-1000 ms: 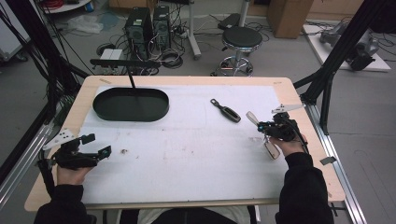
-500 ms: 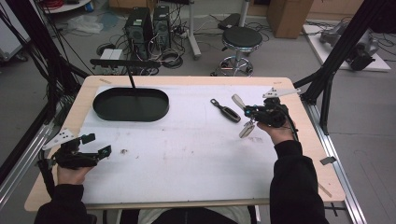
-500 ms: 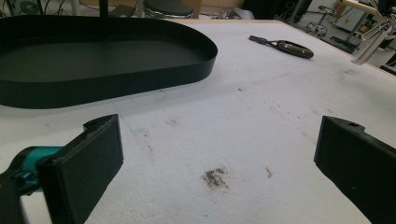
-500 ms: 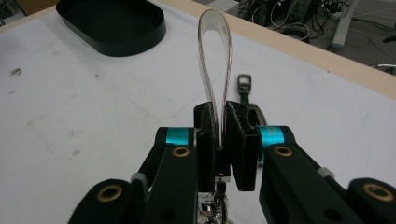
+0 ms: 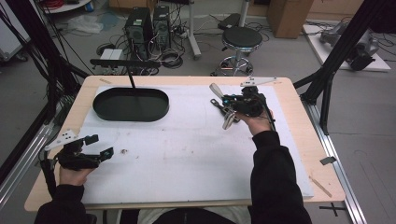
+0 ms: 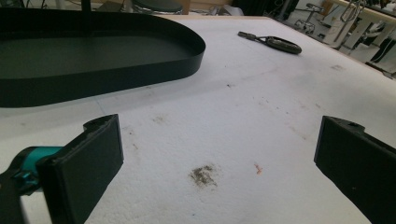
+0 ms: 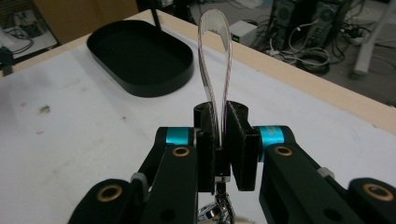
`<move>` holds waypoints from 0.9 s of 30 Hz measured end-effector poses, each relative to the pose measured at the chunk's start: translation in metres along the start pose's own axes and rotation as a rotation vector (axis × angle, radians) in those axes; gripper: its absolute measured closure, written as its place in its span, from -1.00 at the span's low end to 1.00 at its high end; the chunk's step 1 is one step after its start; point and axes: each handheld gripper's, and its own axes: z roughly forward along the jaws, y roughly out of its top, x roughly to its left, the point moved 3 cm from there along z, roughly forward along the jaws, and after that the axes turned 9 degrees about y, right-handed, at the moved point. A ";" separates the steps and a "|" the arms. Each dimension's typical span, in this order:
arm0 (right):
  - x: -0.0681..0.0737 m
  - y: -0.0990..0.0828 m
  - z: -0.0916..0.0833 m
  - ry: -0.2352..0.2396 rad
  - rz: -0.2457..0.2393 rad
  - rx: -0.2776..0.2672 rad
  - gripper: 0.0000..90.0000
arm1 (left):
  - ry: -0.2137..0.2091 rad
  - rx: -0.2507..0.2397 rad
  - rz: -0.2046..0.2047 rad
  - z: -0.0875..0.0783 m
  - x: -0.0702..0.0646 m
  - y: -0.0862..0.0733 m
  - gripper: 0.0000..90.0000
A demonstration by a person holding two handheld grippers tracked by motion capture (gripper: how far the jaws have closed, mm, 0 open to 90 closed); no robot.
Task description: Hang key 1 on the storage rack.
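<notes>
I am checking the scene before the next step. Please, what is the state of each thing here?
Spoon: clamped in the right gripper, lifted off the table.
Left gripper: open, holding nothing.
Black tray: empty, flat on the table.
Black-handled tool: lying loose on the table.

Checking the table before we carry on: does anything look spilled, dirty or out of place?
Only small marks. A dark crumbly smudge lies on the white table cover just ahead of the open left tongs, with a tiny reddish fleck beside it. The black tray sits flat and empty.
</notes>
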 end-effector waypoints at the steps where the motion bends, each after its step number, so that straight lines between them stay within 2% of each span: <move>1: 0.000 0.000 0.000 0.000 0.000 0.000 0.83 | 0.000 0.000 0.000 0.000 0.000 0.000 -0.96; 2: 0.005 0.006 0.007 0.016 -0.014 -0.001 0.83 | 0.002 -0.004 -0.006 0.000 0.001 0.000 -0.96; 3: 0.005 0.006 0.007 0.016 -0.014 -0.001 0.83 | 0.002 -0.004 -0.006 0.000 0.001 0.000 -0.96; 8: 0.013 0.021 0.030 0.034 -0.041 0.025 0.83 | 0.005 -0.010 -0.006 0.001 0.002 0.000 -0.96; 12: 0.015 0.033 0.043 0.052 -0.020 0.022 0.83 | -0.004 0.000 -0.004 0.003 0.001 0.000 -0.96; 18: 0.018 0.055 0.060 0.078 -0.029 0.008 0.83 | -0.025 -0.002 -0.017 0.004 0.001 0.000 -0.96; 22: 0.020 0.068 0.071 0.085 -0.040 0.012 0.83 | -0.007 -0.009 0.000 0.004 0.000 0.000 -0.96; 23: 0.021 0.071 0.074 0.084 -0.044 0.013 0.83 | 0.008 -0.003 0.019 0.005 -0.001 0.000 -0.96; 27: 0.023 0.082 0.085 0.087 -0.046 0.016 0.83 | 0.017 0.015 0.026 0.007 0.000 0.000 -0.96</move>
